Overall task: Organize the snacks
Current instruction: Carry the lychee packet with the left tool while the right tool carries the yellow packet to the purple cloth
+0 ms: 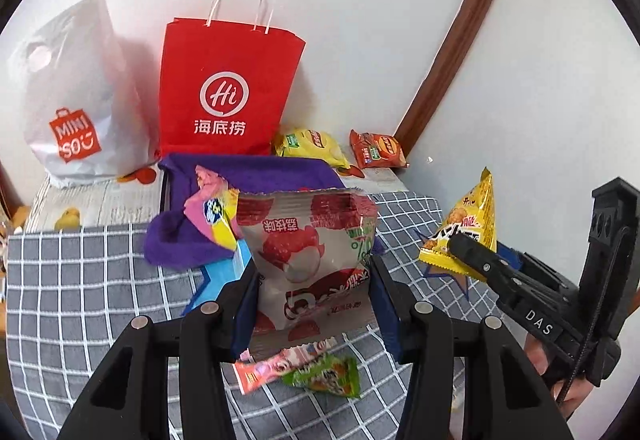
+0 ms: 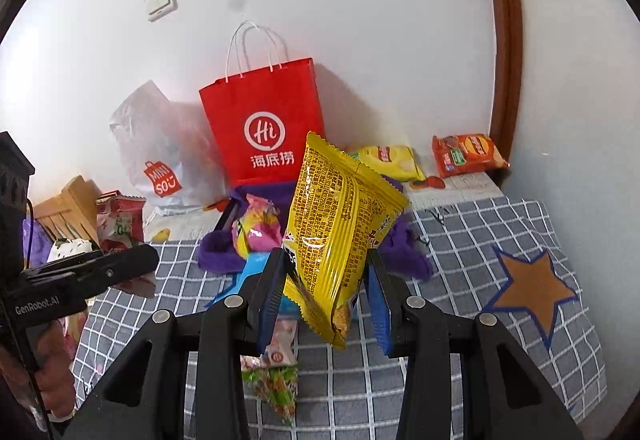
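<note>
Two tongs grip packets: left (image 1: 312,296) lychee packet (image 1: 308,240), right (image 2: 324,292) yellow packet (image 2: 336,224); checked cloth (image 2: 460,240) below.

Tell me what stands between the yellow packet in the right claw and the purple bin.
Nothing visible blocks it. The right claw holds the yellow packet in the air just short of the purple bin, whose open top shows a pink packet inside.

White wall (image 2: 360,0), brown trim (image 2: 506,40)
</note>
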`<state>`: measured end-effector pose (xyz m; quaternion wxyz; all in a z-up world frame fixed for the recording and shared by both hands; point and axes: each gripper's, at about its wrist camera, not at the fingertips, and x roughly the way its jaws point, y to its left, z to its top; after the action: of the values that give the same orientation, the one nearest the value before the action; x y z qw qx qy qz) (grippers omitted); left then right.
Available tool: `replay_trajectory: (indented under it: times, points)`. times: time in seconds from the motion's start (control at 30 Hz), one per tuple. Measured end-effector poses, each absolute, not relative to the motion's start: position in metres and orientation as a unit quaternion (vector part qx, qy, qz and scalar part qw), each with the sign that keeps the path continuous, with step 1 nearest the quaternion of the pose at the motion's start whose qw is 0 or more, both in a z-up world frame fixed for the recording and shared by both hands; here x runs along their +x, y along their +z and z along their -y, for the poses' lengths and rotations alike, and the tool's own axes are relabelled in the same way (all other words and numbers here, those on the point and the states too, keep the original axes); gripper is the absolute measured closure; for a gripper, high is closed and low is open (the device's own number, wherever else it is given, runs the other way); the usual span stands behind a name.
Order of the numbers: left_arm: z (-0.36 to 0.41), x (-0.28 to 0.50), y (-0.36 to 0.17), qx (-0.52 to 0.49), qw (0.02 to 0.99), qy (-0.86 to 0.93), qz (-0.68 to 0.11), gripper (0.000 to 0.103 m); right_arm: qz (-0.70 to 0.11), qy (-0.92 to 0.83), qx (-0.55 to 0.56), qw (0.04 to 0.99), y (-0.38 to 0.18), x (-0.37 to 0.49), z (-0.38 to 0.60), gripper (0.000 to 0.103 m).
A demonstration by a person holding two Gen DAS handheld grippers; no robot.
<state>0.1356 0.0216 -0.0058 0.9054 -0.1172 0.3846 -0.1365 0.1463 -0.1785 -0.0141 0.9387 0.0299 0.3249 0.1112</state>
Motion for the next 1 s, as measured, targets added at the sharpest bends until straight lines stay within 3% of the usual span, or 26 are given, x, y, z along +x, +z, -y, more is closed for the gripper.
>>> replay_trajectory:
  times: [1.0]
  points:
    - [-0.059,0.254,-0.019,-0.133,0.899,-0.108,-0.403,0.055,-0.334,0.113,0.016,0.936,-0.026,0.287,0.180,0.064]
